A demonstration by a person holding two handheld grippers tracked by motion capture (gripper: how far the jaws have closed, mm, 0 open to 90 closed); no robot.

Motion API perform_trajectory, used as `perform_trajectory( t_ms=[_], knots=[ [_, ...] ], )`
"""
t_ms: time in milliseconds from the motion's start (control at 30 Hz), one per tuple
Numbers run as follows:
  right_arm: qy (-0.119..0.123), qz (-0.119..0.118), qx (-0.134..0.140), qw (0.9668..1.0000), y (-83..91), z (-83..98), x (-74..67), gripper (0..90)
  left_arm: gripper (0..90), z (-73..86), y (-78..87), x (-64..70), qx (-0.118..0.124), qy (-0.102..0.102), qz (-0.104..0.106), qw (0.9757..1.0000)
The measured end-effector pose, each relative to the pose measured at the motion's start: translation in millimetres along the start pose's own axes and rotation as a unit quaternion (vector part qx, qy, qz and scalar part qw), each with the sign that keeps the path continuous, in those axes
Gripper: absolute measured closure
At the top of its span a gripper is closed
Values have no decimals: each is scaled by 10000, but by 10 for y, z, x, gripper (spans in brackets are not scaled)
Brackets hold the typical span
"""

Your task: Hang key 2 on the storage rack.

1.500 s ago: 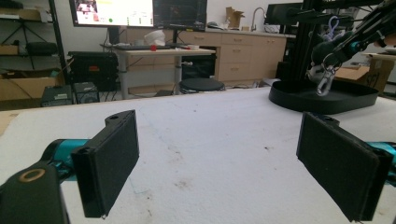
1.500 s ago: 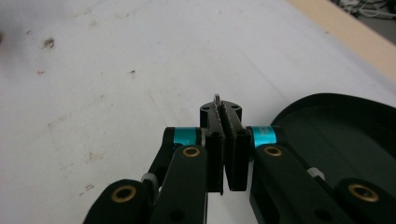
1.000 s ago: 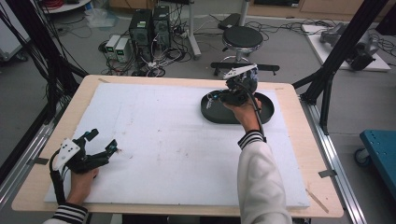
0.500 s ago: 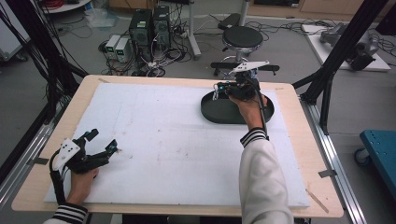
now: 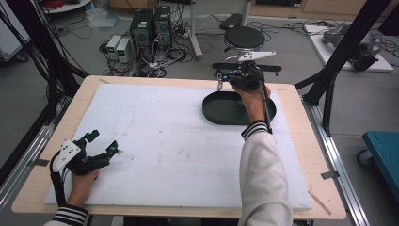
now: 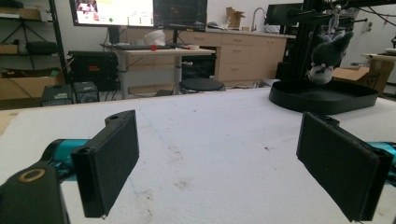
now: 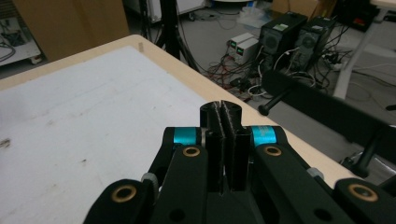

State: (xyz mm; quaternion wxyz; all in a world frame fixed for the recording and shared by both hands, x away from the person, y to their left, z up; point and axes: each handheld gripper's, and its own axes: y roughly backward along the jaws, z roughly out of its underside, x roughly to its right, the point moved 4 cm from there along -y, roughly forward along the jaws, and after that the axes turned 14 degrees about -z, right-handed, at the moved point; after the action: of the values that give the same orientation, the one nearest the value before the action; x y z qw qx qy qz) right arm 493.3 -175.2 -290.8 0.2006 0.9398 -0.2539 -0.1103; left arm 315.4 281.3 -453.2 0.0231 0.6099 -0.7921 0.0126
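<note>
My right gripper is held above the far rim of a black oval tray, pointing left. Its jaws are pressed together in the right gripper view, with only a thin line between them. A small pale piece dangles under its tips. In the left gripper view a dark grey and white plush toy hangs by a cord over the tray, clear of its floor. At the table's near left, my left gripper rests low over the white board. Its jaws stand wide apart with nothing between them.
A white foam board covers most of the wooden table. A black stool and computer towers stand on the floor beyond the far edge. Black frame legs rise at the right, and a blue cart stands farther right.
My right gripper has risen from the tray and shifted slightly toward the far edge, lifting the plush toy off it. The left gripper has stayed in place.
</note>
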Motion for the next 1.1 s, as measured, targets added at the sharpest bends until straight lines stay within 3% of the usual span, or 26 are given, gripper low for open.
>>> perform_trajectory(
  t_ms=[67,333,500,1100],
  knots=[
    [-2,-32,71,10000,-7,-35,23,890,134,0,0,-2,1,4,0,10000],
    [-121,-20,-83,9999,-105,-64,113,890,134,0,-1,-4,-3,9,2,10000],
    [-36,111,-197,9997,-178,-77,159,890,134,0,-2,-2,8,8,1,10000],
    [-178,250,-81,9995,-212,-1,332,890,134,0,-1,4,13,-13,1,10000]
  ],
)
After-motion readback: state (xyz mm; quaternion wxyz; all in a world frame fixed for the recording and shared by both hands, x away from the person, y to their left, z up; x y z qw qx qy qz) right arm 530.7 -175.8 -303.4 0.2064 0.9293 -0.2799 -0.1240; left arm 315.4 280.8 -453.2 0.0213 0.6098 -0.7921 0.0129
